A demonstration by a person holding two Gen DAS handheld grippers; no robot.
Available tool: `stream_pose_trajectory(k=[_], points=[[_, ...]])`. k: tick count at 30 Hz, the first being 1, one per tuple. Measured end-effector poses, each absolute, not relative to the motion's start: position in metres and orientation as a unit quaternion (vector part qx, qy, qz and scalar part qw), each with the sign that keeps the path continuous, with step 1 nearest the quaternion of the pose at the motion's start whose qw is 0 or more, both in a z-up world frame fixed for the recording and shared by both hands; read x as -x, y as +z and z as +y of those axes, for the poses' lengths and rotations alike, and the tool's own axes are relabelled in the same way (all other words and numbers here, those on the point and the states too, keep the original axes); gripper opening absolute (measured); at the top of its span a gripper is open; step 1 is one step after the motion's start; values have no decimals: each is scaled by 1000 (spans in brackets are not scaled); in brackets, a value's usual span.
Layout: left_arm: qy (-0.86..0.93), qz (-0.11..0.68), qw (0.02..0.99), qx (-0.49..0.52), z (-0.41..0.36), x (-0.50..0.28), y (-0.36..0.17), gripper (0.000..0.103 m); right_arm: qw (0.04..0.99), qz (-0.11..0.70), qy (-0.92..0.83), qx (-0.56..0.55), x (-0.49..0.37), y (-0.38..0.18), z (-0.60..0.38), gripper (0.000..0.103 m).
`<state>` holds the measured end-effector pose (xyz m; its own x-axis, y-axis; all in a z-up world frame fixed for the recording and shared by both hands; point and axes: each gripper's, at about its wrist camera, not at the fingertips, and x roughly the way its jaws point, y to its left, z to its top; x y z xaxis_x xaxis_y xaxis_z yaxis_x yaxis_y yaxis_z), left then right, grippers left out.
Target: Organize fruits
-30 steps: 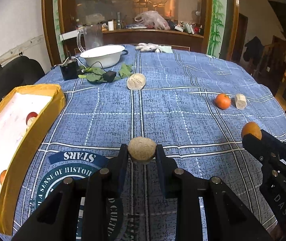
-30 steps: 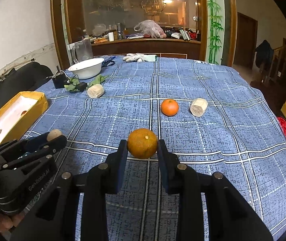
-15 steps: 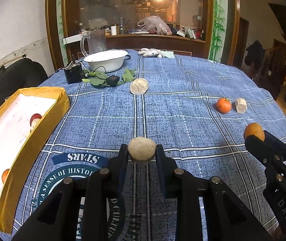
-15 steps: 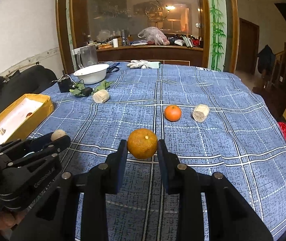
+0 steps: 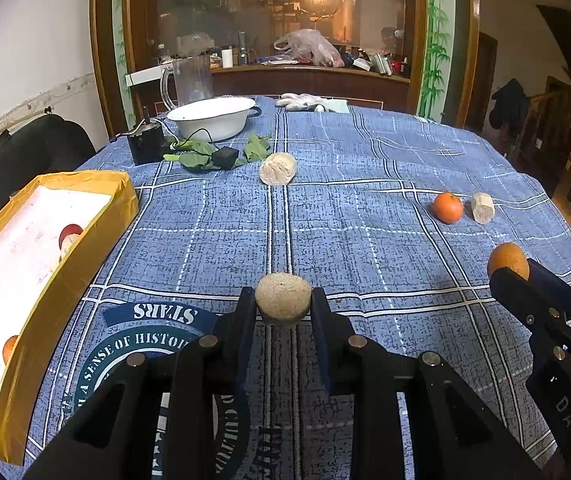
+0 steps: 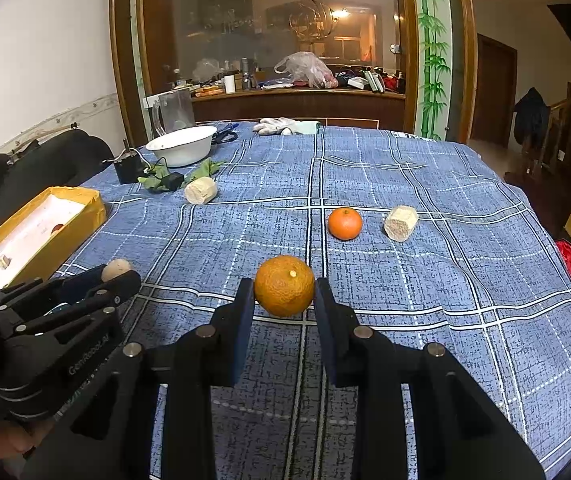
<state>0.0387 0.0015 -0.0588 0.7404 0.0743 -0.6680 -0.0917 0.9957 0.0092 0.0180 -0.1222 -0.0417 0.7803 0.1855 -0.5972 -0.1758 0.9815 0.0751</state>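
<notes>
While both grippers grip fruit, bare tablecloth [image 5: 365, 240] stretches ahead.

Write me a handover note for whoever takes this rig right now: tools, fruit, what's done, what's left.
Left tool: shut on the beige round fruit, held above the tablecloth.
Right tool: shut on the large orange, also lifted.
Yellow box at the left edge already holds several pieces, a red one and an orange one among them.
Left on the cloth: small tangerine, beige chunk beside it, and another beige chunk near the leaves.
Next, probably: drop both held fruits in the box, then fetch those three.
</notes>
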Motion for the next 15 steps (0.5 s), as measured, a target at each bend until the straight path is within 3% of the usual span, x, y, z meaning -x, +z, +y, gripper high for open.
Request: stream_pose_trajectory(k=[15], points=[[49, 356, 933, 15, 3, -36, -58, 26, 943, 318, 95, -6, -18, -42, -122, 32]])
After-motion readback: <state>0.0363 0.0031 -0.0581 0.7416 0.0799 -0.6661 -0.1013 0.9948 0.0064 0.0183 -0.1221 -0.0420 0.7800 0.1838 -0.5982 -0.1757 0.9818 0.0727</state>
